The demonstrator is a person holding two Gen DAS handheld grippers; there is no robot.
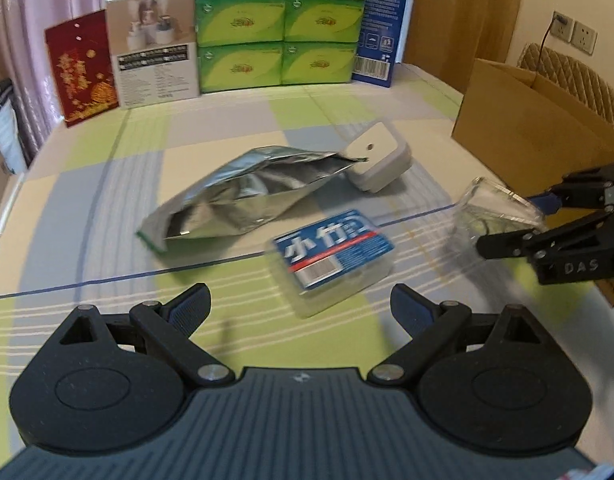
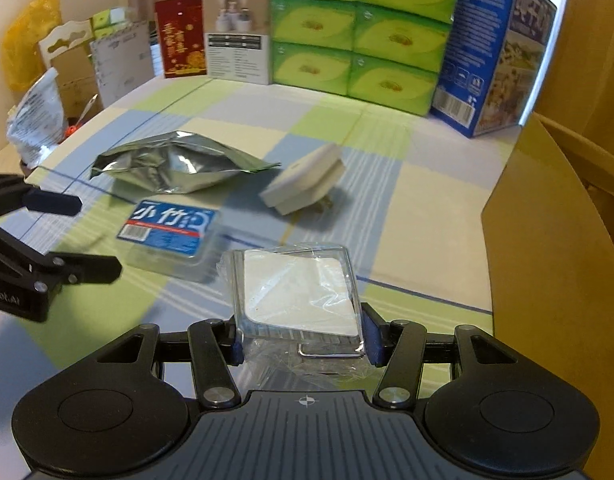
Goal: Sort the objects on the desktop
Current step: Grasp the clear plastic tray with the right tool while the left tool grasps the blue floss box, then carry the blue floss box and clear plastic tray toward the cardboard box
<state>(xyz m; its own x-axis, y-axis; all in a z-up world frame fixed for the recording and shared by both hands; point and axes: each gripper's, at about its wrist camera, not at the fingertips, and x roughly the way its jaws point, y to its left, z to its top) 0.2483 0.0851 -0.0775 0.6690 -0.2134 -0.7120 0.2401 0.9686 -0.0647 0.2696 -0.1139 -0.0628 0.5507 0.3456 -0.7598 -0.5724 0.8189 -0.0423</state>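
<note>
The right gripper (image 2: 303,338) has its blue-padded fingers clamped on a clear plastic packet holding a white square pad and a metal hook (image 2: 297,292), lifted above the checked green, blue and cream tablecloth (image 2: 407,184). Just left of that packet lies a clear flat box with a blue label (image 2: 169,226). Beyond the box rests a crumpled silver foil pouch (image 2: 179,164), and right of the pouch, its tip touching it, sits a white square plastic device (image 1: 377,160). The left gripper (image 1: 301,308) hovers just in front of the blue-labelled box, fingers wide apart and holding nothing. A brown cardboard carton (image 1: 523,132) stands right of the packet.
</note>
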